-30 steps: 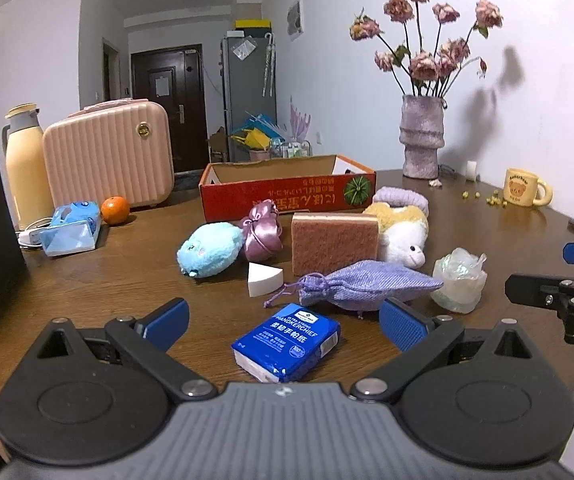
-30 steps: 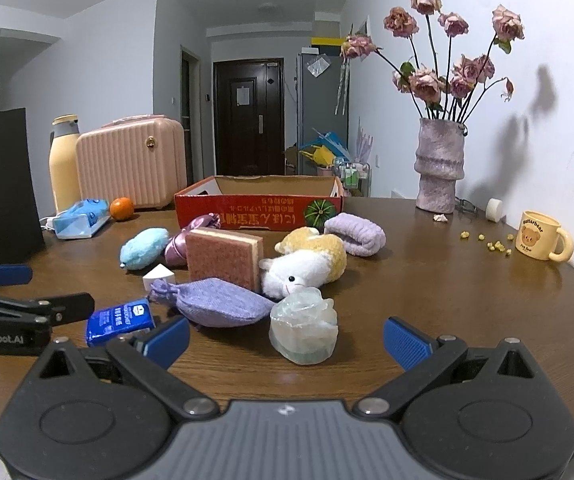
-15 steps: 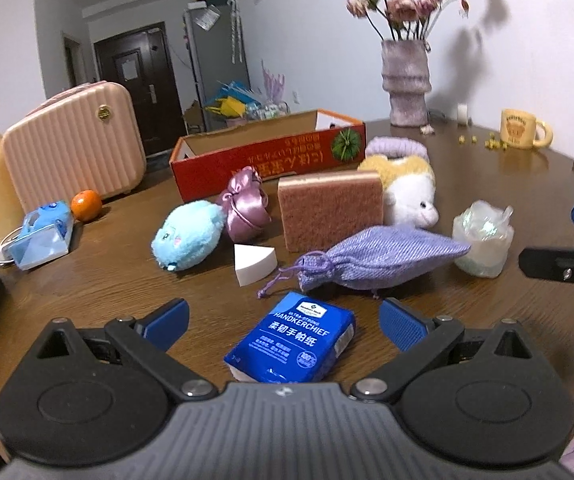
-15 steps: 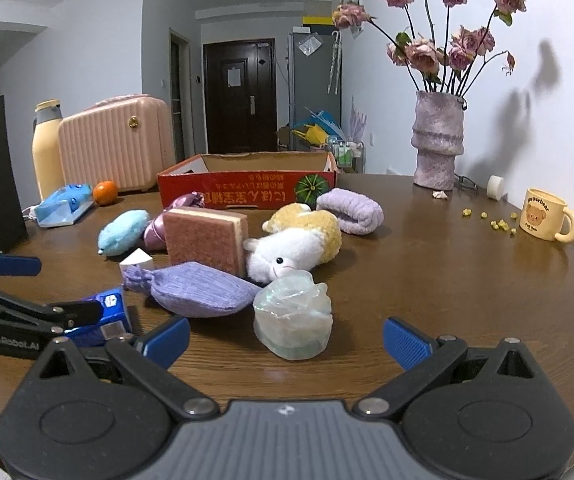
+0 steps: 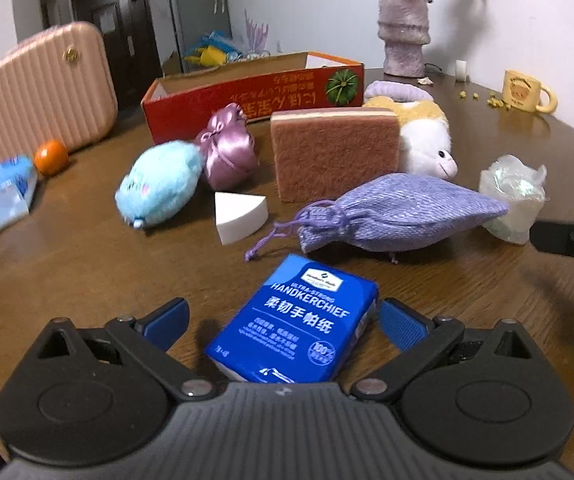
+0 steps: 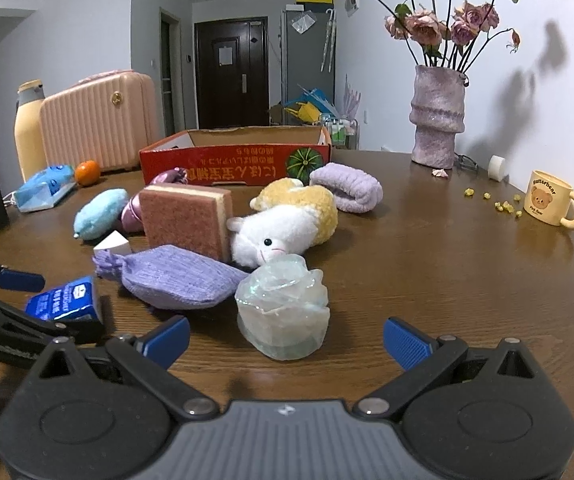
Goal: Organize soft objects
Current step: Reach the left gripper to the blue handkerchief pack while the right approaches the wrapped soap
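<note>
Left wrist view: left tongs [image 5: 283, 318] apart around blue tissue pack [image 5: 299, 322] on tabletop [image 5: 87, 264]. Probably light, soft, slippery film; best pinched across long sides. Right tongs [image 6: 287, 338] apart, empty.

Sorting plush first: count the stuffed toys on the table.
2. Blue plush lies left of the sponge; white-and-yellow plush lies right of it. Others may be hidden inside the box.

Both wrist views look low across the table [image 5: 67, 272] toward the box [image 6: 235, 160], sharing the pile
</note>
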`<state>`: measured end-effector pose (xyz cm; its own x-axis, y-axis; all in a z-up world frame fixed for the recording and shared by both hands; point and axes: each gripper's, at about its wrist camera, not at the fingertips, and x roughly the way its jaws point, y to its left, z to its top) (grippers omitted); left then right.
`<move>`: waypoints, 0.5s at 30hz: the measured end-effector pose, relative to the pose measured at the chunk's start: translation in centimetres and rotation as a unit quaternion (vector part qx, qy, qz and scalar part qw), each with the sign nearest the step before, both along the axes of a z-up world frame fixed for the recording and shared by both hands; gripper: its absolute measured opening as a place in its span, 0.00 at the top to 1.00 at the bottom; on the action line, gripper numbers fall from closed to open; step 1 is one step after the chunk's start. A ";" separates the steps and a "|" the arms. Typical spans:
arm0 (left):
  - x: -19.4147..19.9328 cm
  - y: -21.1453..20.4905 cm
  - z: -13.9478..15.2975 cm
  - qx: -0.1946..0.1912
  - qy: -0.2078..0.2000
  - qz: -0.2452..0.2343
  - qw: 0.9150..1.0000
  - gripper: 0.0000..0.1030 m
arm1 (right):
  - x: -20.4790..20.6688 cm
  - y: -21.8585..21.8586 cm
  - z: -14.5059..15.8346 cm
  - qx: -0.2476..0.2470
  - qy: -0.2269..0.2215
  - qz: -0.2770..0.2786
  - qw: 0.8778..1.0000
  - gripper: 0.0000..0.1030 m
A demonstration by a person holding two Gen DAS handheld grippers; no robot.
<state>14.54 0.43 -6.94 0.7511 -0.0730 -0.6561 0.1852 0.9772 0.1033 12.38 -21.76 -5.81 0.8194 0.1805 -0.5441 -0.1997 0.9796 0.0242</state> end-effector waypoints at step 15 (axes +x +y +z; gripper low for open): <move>-0.1 1.2 0.4 -0.061 0.006 -0.013 0.998 0.43 | 1.9 0.8 -0.5 -0.015 0.004 0.005 1.000 0.00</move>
<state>14.47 1.61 -6.56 0.7400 -0.1718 -0.6503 0.2109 0.9773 -0.0182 14.29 -20.94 -6.29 0.8132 0.1724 -0.5559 -0.2101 0.9777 -0.0042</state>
